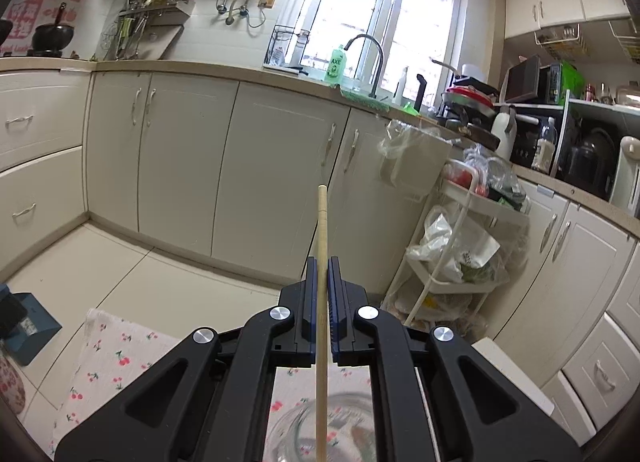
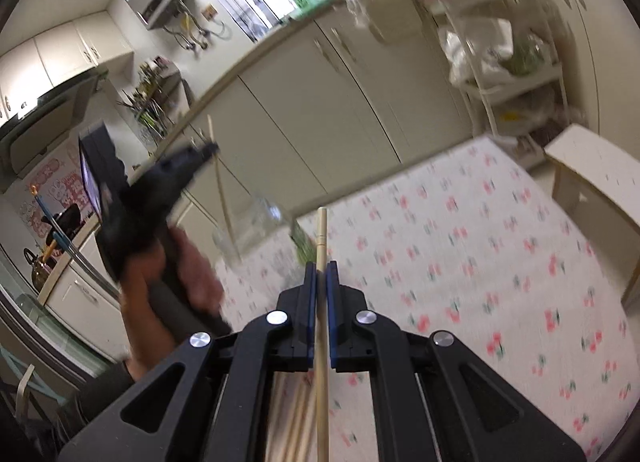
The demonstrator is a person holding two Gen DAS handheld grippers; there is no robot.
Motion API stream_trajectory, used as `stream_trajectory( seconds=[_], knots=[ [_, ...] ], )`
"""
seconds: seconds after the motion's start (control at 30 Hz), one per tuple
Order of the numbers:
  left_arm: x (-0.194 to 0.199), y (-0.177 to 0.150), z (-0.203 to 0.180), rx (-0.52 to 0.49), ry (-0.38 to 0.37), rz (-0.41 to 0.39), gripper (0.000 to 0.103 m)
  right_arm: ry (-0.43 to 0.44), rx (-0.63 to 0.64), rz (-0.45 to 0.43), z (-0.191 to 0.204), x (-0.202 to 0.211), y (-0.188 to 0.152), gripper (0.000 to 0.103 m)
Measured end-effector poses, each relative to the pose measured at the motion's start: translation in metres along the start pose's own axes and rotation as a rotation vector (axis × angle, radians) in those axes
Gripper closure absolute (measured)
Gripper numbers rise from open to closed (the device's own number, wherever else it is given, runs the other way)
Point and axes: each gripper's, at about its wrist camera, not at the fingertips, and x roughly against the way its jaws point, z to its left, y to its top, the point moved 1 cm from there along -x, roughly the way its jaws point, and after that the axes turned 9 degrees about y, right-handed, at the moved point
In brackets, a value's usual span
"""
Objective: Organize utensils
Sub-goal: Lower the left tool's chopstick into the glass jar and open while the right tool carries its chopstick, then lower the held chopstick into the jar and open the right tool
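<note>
The glass jar [image 2: 256,221] is the heavy, breakable piece; it stands on the cherry-print cloth [image 2: 460,254] ahead of my right tongs [image 2: 321,274] and just below my left tongs [image 1: 322,274]. I judge the chopsticks light, stiff and smooth, best pinched mid-shaft. Both tongs are clamped tight: left on one wooden chopstick [image 1: 322,229], right on another chopstick [image 2: 321,229].

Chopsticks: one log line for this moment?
left hand-held gripper: shut on chopstick | right hand-held gripper: shut on second chopstick | glass jar: on cloth
</note>
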Motion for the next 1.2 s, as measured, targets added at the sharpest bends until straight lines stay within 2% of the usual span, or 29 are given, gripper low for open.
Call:
stream_trajectory(
  seconds=[0.4,0.63,0.8,0.93,1.07,1.2],
  knots=[
    [0.031,-0.025,0.013,-0.135,-0.054,0.069,0.098,0.111,0.051,-0.213,0.052,-0.028,0.080,0.097],
    [0.047,-0.036,0.024,-0.195,-0.104,0.135,0.097,0.122,0.072,-0.283,0.069,-0.060,0.105,0.097],
    [0.065,-0.042,0.041,-0.172,-0.111,0.170,0.096,0.100,0.061,-0.334,0.069,-0.090,0.115,0.097],
    [0.085,-0.050,0.058,-0.125,-0.113,0.207,0.083,0.048,0.089,-0.374,0.066,-0.109,0.113,0.097],
    [0.099,-0.062,0.069,-0.113,-0.101,0.251,0.071,0.014,0.107,-0.335,0.059,-0.126,0.105,0.097],
    [0.107,-0.073,0.075,-0.112,-0.087,0.305,0.063,0.017,0.144,-0.314,0.062,-0.120,0.090,0.097]
  ],
)
